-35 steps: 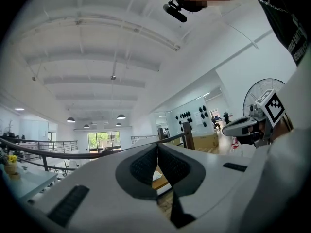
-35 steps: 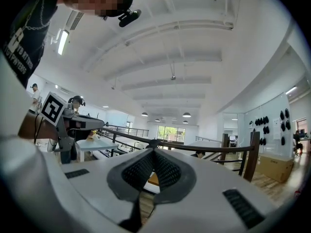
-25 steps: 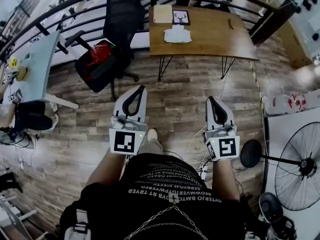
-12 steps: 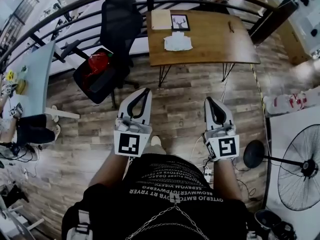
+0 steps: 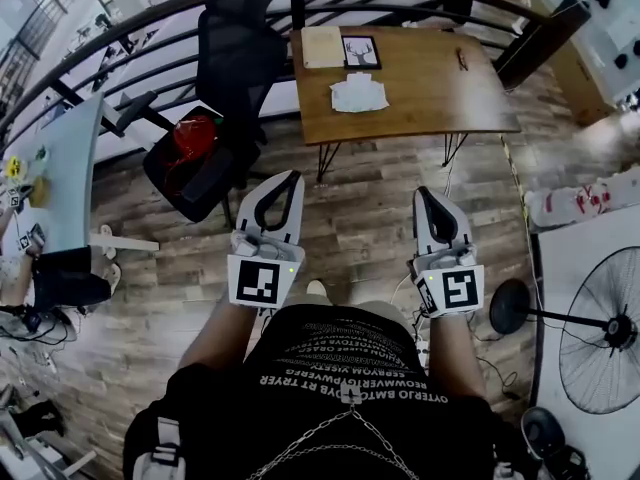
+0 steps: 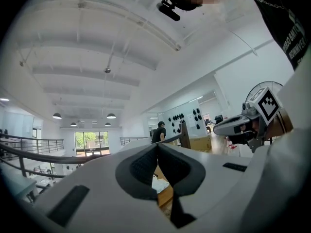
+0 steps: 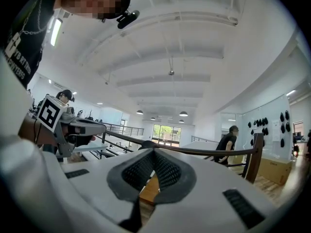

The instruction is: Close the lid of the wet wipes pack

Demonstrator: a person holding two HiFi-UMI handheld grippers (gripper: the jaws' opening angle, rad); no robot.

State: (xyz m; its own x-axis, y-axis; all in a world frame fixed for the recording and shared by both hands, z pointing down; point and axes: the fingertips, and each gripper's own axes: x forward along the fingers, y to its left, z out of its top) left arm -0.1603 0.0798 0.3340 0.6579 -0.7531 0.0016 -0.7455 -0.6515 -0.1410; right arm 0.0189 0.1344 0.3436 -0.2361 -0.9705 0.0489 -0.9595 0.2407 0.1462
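White wipes pack point(image 5: 358, 94) on wood worktop point(image 5: 430, 78), clear only in head view; L gripper point(image 5: 292, 176) & R gripper point(image 5: 421, 193) closed, empty

Left gripper point(image 6: 156, 147): jaws meet at the tips, nothing pinched. A loop-shaped gap stays open below the tips.
Through that gap: edge of a wooden table point(image 6: 164, 195) with a white packet point(image 6: 159, 184) lying on it.
Right of the left gripper: right gripper point(image 6: 217, 128), held level, marker cube point(image 6: 266, 105) at its rear.
Just above the tips, far off: person in black point(image 6: 158, 131).
Left of the left gripper: dark railing point(image 6: 29, 155).
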